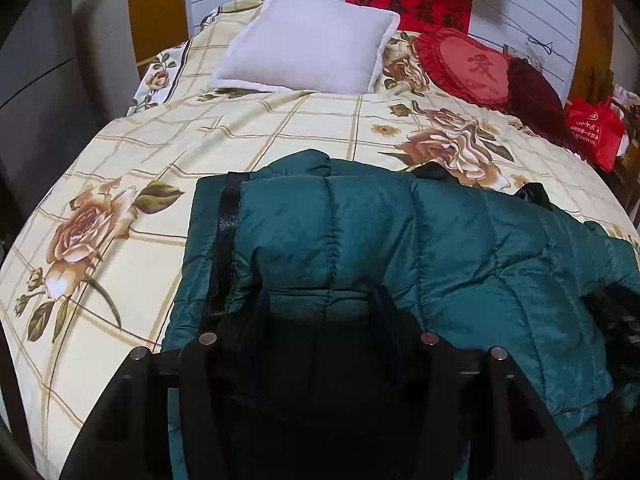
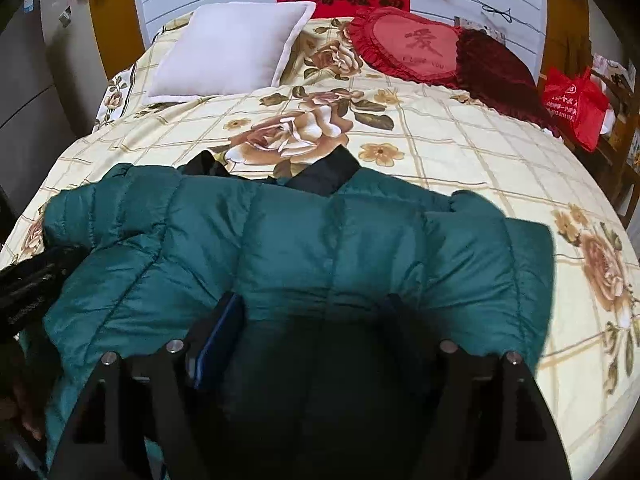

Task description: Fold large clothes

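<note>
Nearest each lens, both claws hang over a green puffer jacket (image 1: 360, 232) on the bed (image 1: 132, 264). Left claw (image 1: 320, 304): jaws spread wide, fingers (image 1: 390, 312) dark and standing either side of a quilted panel, no pinch seen, so it reads as open. Right claw (image 2: 316, 308): jaws also wide apart, one finger with a blue pad (image 2: 218, 344), fabric bulging between them but not squeezed, reads open too.

Jacket lies across the foot half of the bed, bunched and partly folded, quilt seams running toward the headboard. In the left view a black zipper strip (image 1: 228, 240) runs along its left edge; jacket spreads off to the right. In the right view the dark collar (image 2: 328, 176) sits at the far edge, and the jacket ends in a square flap on the right. A black object shows at the left edge of the right view, blurred, can't tell what. Fingertips of a hand (image 2: 30, 420) peek in at lower left there.

Beyond the jacket: cream bedspread with grid lines and big rose prints. Further up, a white pillow (image 1: 308, 44) on the left, a red heart cushion (image 1: 476, 68) on the right, a dark red cushion (image 1: 532, 92) touching it. Red bag (image 1: 596, 128) past the bed's right edge. Red banner (image 1: 412, 4) on the white wall behind.
</note>
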A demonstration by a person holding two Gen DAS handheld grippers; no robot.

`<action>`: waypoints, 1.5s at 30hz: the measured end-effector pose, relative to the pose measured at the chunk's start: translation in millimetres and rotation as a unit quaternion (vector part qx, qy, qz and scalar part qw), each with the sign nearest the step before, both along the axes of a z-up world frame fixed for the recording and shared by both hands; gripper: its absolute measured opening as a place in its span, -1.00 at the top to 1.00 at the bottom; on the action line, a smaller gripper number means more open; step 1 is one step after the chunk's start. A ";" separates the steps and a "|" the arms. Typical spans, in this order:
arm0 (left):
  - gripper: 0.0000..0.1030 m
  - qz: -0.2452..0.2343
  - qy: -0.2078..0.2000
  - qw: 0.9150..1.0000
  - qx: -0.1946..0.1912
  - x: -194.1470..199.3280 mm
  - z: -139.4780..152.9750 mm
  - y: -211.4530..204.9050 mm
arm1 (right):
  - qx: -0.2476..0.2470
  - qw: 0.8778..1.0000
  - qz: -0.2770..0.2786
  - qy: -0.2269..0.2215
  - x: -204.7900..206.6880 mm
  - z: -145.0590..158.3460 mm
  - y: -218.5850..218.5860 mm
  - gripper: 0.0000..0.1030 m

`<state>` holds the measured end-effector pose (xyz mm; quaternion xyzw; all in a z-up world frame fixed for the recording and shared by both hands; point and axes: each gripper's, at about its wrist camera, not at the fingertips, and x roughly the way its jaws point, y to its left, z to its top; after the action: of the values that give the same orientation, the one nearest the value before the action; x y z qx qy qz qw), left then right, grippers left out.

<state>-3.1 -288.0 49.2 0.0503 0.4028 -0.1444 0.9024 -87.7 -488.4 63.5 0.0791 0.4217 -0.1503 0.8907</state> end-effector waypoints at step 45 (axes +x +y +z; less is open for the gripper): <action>-0.35 -0.002 -0.010 1.000 -0.018 -0.2 1.7 4.3 | 0.022 0.999 -0.029 0.013 -87.9 -22.4 -47.1 -0.59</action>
<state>-3.4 -283.7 50.9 0.0359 0.3912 -0.1530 0.9068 -175.6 -535.5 41.2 0.1086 0.4343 -0.1683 0.8782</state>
